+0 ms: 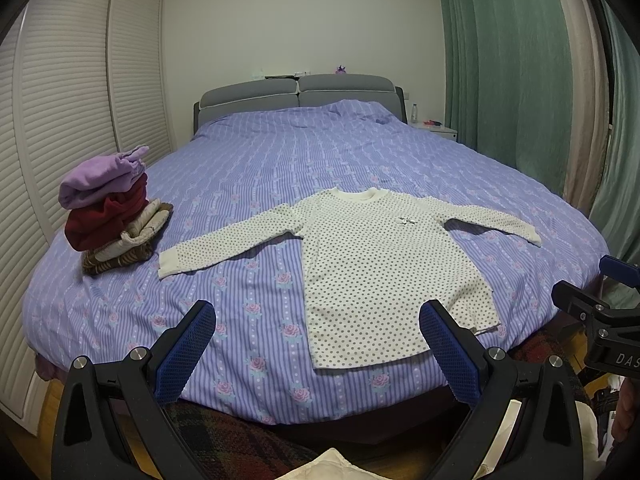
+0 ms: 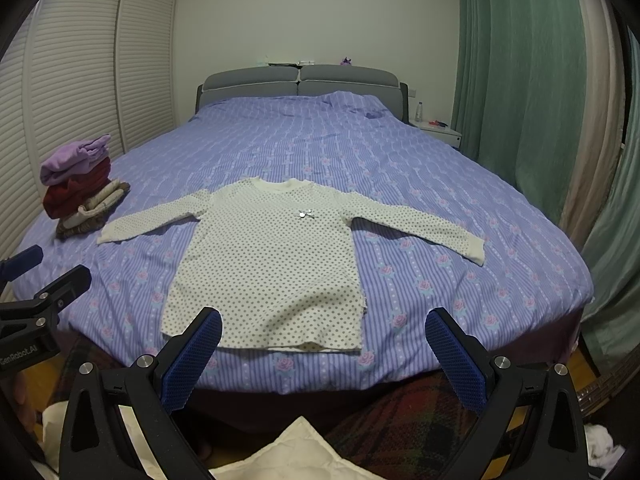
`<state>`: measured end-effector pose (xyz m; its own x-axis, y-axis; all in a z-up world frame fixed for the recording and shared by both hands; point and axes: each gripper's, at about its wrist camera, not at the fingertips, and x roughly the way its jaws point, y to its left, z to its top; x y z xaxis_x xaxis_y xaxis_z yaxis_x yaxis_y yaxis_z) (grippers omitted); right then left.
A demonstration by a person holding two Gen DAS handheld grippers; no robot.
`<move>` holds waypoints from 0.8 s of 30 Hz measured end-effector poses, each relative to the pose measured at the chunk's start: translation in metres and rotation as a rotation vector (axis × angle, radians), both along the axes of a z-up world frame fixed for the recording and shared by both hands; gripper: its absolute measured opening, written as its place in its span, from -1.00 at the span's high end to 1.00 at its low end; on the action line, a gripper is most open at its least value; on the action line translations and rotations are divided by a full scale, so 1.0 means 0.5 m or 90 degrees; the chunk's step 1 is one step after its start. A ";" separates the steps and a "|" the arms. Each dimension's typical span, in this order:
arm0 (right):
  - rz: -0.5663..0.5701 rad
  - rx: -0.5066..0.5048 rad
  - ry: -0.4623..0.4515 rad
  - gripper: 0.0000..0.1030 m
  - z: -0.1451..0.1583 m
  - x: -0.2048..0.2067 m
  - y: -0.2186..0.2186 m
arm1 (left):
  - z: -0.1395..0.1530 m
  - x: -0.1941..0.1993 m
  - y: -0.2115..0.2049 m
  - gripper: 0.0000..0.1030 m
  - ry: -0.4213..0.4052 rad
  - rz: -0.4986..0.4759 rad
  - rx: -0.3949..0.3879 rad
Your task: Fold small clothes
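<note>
shirt point(image 1: 384, 264) is laid flat ahead of both claws, collar far.
left claw point(image 1: 316, 344) and right claw point(image 2: 323, 346) are held wide open, empty; each is nearest its own sleeve.

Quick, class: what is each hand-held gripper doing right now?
Left hand-held gripper: open, holding nothing, above the near bed edge.
Right hand-held gripper: open, holding nothing, by the polka-dot shirt hem.
</note>
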<state>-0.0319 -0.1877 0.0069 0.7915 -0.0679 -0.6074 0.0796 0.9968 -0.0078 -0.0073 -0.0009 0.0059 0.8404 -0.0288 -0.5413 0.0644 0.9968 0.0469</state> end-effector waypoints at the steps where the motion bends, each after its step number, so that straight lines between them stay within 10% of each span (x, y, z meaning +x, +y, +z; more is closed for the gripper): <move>1: 0.001 0.000 0.000 -0.99 -0.001 0.000 0.000 | 0.000 0.001 0.000 -1.00 0.000 0.000 0.000; 24: -0.003 0.005 0.071 -0.99 -0.060 0.046 -0.026 | -0.046 0.085 -0.037 -1.00 0.079 -0.053 0.007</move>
<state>-0.0088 -0.2005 -0.0232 0.7183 -0.0670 -0.6925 0.0838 0.9964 -0.0094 0.0353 -0.0193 -0.0172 0.7621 -0.0896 -0.6413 0.1535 0.9871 0.0445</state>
